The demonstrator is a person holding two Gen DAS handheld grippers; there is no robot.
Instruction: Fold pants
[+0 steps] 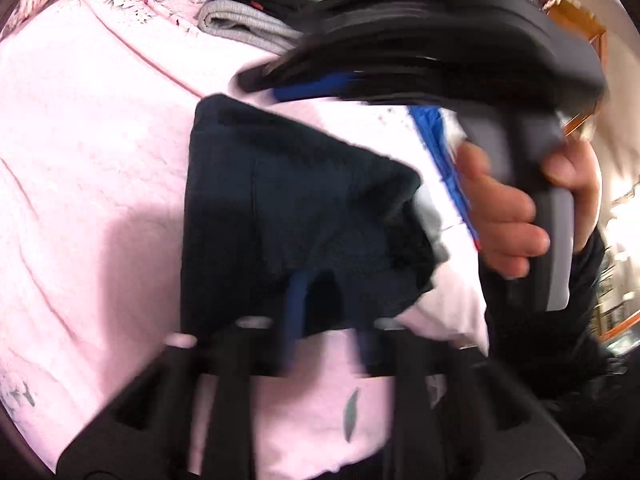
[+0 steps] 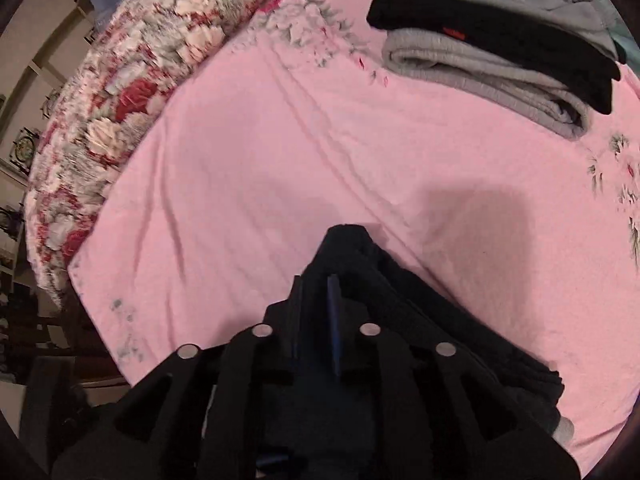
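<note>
Lying folded on the pink bed sheet [image 1: 80,160], the dark pants [image 1: 288,208] run lengthwise away from the left gripper [image 1: 326,336], whose jaws stand spread at their near edge. Right gripper [image 2: 316,312]: jaws narrowly parted around a raised pants corner; whether they pinch it, I cannot tell.

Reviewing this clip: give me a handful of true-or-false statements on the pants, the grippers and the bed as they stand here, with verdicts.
1. The dark pants lie on a pink bedspread. True.
2. The left gripper is clamped on the pants. False: its jaws stand apart, with the pants just beyond the tips.
3. A stack of folded clothes sits at the far side of the bed. True.
4. The right gripper has dark fabric between its fingers. True.
5. The pillow is plain white. False: it has a red and white floral print.
6. The pants are light grey. False: they are dark navy or black.
</note>
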